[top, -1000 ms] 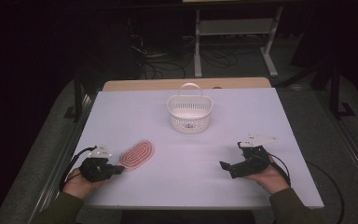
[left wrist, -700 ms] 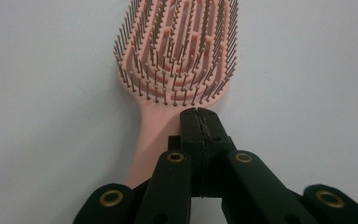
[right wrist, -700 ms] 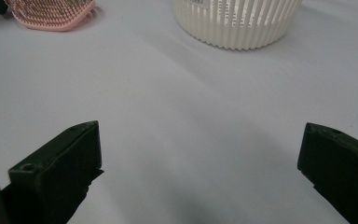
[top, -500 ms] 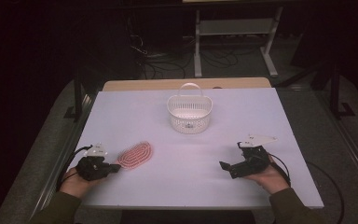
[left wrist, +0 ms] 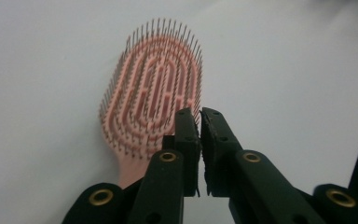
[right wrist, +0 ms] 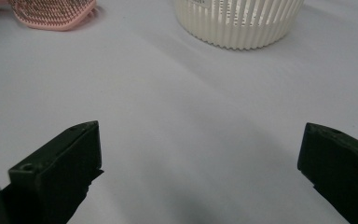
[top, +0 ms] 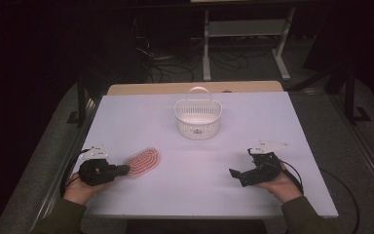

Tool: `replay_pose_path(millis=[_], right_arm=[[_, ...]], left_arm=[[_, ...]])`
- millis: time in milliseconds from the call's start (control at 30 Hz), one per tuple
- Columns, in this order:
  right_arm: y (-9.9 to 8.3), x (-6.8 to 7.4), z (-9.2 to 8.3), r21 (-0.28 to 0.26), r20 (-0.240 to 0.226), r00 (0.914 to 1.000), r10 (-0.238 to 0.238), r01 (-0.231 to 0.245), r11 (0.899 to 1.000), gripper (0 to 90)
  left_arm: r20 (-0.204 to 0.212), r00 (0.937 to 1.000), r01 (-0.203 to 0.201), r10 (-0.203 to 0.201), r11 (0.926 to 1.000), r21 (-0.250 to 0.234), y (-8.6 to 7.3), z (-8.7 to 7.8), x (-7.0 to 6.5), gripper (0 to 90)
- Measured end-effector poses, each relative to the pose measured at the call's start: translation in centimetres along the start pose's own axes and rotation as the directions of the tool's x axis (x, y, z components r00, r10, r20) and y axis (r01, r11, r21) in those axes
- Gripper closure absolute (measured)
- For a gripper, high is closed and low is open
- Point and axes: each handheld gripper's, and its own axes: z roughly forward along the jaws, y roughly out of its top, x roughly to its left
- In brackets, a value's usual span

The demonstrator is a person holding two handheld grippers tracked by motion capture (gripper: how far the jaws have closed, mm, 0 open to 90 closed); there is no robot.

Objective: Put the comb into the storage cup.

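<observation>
left gripper [left wrist: 200, 114]: jaws nearly together, just opening, nothing pinched, above brush [left wrist: 154, 88] handle
right gripper [right wrist: 200, 158]: spread, empty
basket [top: 198, 118]: far side

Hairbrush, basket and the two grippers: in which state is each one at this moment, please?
Hairbrush: lies flat on the table, bristles up, handle toward the left gripper.
Basket: upright, handle raised, nothing visible inside.
Left gripper: jaws almost together with a thin gap, just been opening, nothing between them, above the handle's edge.
Right gripper: jaws wide apart, empty.
</observation>
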Motion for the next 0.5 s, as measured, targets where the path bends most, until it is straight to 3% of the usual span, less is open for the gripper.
replay_pose_path(millis=[267,500], right_arm=[[0.0,0.0,0.0,0.0,-0.002,1.0,0.0,0.0,1.0,0.0],[0.0,0.0,0.0,0.003,-0.004,1.0,-0.003,0.003,1.0,0.0]], left_arm=[[0.045,0.9989,-0.008,0.011,0.9974,-0.072,1.2,0.5,-0.4,72.3],[0.08,0.9963,-0.025,0.033,0.9949,-0.098,2.2,1.5,-1.2,59.8]])
